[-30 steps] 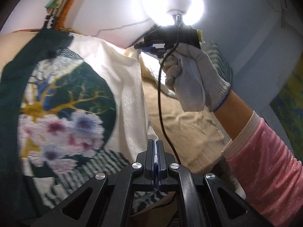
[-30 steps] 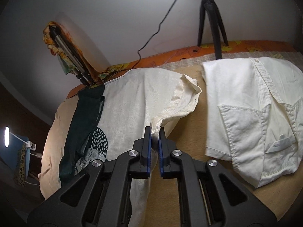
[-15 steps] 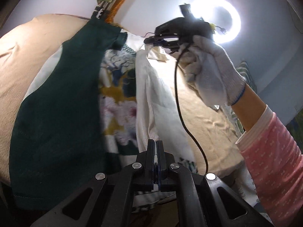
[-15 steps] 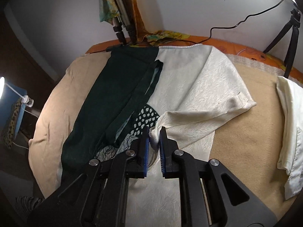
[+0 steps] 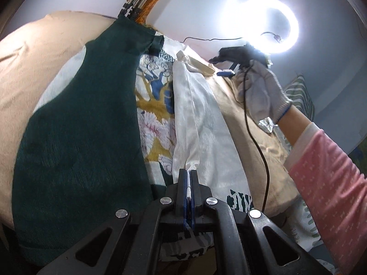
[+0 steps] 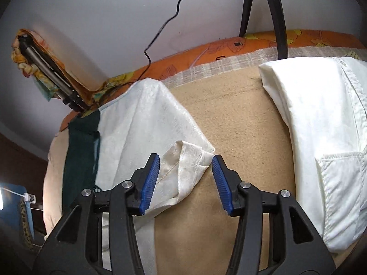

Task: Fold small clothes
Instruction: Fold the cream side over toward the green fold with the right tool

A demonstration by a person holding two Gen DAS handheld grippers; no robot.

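Observation:
A cream satin garment (image 5: 201, 123) with a dark green panel (image 5: 87, 123) and a flower print (image 5: 156, 119) lies on the tan blanket (image 6: 243, 119). My left gripper (image 5: 188, 174) is shut on the garment's folded cream edge near its hem. My right gripper (image 6: 185, 167) is open, its blue pads either side of the folded cream sleeve (image 6: 185, 158). In the left wrist view the right gripper (image 5: 226, 67) hangs open just past the sleeve tip.
A folded white shirt (image 6: 321, 123) lies at the right on the blanket. A tripod (image 6: 277, 16) and a cable stand at the orange back edge. A ring light (image 5: 259, 23) glares behind the gloved hand (image 5: 261, 94). A second stand (image 6: 50, 82) leans at the left.
My right gripper has opened and let go of the sleeve, which now lies folded on the garment. My left gripper stays shut on the cream edge.

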